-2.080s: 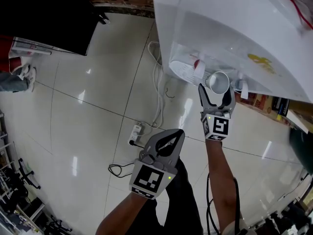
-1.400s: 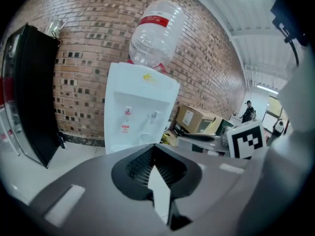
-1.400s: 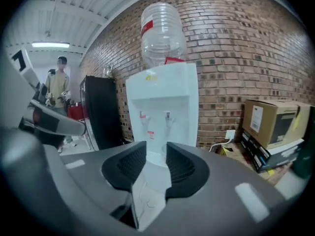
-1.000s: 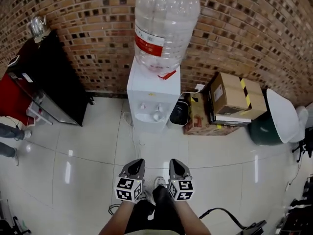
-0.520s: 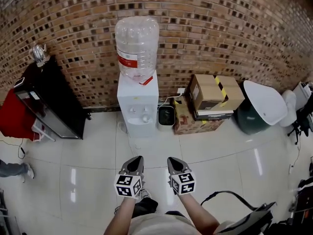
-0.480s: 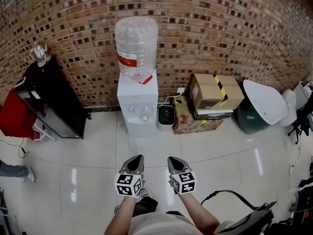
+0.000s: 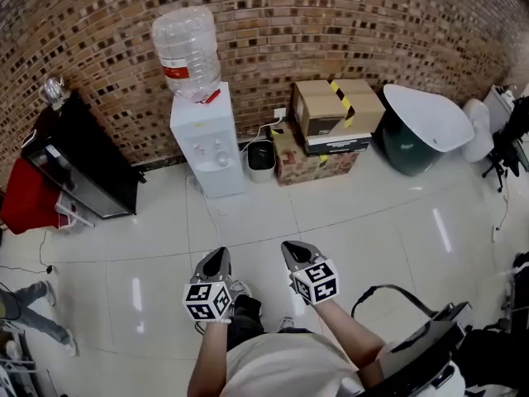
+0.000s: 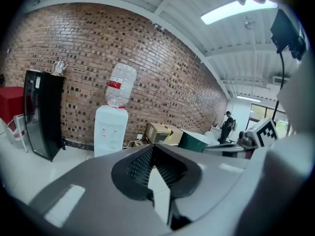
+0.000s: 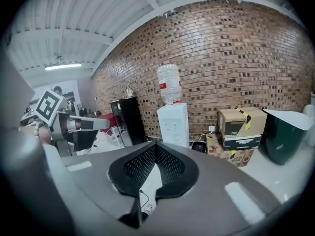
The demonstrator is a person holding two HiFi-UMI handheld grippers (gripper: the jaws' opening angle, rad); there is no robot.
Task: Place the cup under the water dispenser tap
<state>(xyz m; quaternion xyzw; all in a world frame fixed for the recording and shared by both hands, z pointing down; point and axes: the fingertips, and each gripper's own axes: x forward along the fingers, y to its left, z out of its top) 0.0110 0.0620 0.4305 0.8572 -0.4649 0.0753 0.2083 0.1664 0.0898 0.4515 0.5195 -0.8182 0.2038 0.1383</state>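
Head view: we hold the left gripper (image 7: 216, 259) and right gripper (image 7: 293, 251) at lower centre; the water dispenser (image 7: 202, 139) stands upper left, its cup too small to tell; left gripper view: jaws together, empty; right gripper view: likewise.

Bare tiled floor (image 7: 248, 222) lies open between the person and the dispenser (image 7: 207, 143), leaving a straight way to its front. A black cabinet (image 7: 78, 168) stands near on its left and a small bin (image 7: 261, 157) just beside its right, then stacked boxes (image 7: 331, 122) and a green tub (image 7: 409, 139). A cable (image 7: 388, 288), perhaps loose, loops over the floor at right.
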